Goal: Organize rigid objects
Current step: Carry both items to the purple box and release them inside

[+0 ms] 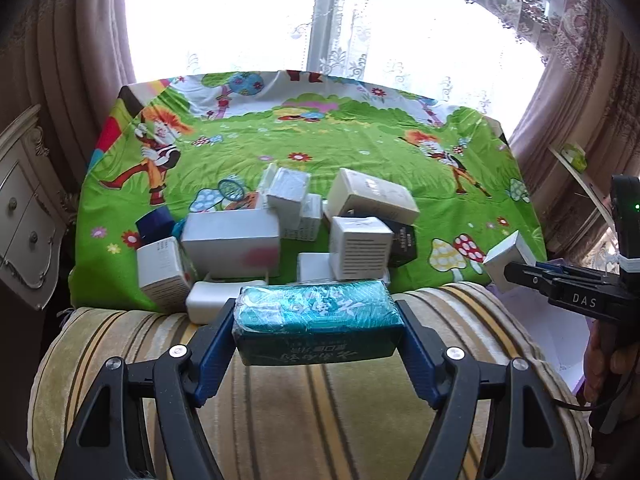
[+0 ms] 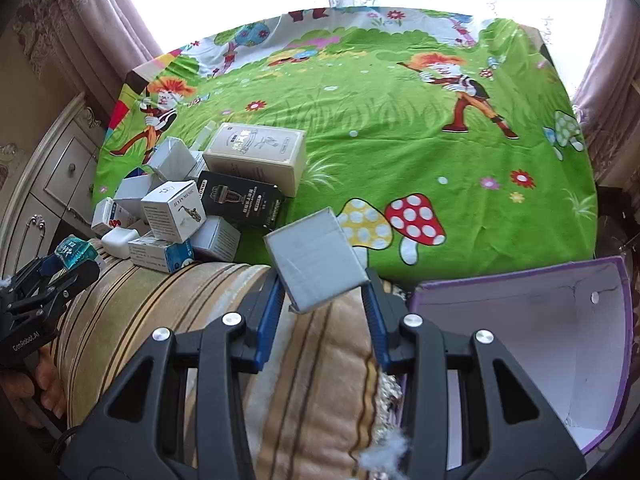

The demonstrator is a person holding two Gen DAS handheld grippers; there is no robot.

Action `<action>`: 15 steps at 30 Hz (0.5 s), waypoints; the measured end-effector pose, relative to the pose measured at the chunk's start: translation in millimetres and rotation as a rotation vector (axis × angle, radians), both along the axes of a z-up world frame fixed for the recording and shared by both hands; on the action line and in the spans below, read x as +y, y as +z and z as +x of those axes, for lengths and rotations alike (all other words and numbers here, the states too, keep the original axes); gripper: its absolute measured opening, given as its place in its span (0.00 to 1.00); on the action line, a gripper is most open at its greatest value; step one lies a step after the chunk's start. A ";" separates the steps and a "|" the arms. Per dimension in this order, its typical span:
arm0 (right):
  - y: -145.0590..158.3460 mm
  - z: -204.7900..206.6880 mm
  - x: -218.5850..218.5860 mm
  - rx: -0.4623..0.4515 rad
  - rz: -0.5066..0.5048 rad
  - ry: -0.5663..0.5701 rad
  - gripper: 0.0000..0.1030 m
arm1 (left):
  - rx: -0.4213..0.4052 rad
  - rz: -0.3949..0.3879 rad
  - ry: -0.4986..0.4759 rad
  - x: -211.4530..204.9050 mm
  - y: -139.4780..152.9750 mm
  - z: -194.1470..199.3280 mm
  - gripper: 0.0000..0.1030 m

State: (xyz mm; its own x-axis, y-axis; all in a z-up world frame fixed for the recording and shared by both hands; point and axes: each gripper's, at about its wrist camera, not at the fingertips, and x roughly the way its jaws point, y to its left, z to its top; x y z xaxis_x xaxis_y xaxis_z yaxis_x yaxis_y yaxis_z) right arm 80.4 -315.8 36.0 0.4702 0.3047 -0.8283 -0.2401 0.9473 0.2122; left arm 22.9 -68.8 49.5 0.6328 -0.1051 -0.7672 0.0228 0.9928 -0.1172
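Observation:
My left gripper (image 1: 318, 320) is shut on a teal box (image 1: 316, 322) and holds it above the striped cushion (image 1: 320, 412), just in front of a pile of small boxes (image 1: 280, 236). My right gripper (image 2: 324, 284) is shut on a grey box (image 2: 316, 258), tilted, over the cushion's edge beside the purple bin (image 2: 520, 340). The right gripper and its grey box also show at the right of the left wrist view (image 1: 508, 260). The left gripper with the teal box shows at the left of the right wrist view (image 2: 74, 256). The pile (image 2: 208, 200) lies at the near left of the cloth.
A green cartoon cloth (image 2: 400, 140) covers the table. The purple bin, white inside, stands open at the near right. A cream drawer cabinet (image 1: 24, 216) stands to the left. Curtains and a bright window (image 1: 320, 20) are behind.

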 end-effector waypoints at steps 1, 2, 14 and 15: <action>2.8 -4.5 -7.6 -0.011 0.005 -0.015 0.42 | -0.010 0.002 -0.026 -8.5 3.2 -0.5 0.73; 5.5 -8.9 -15.8 -0.023 0.008 -0.030 0.42 | -0.019 0.009 -0.051 -17.3 6.1 -0.4 0.73; -7.0 -58.4 -110.7 -0.073 -0.041 -0.243 0.42 | 0.009 -0.027 -0.435 -150.5 10.3 23.8 0.73; -10.6 -60.4 -117.0 -0.066 -0.043 -0.258 0.42 | 0.015 -0.030 -0.462 -160.7 9.3 24.2 0.73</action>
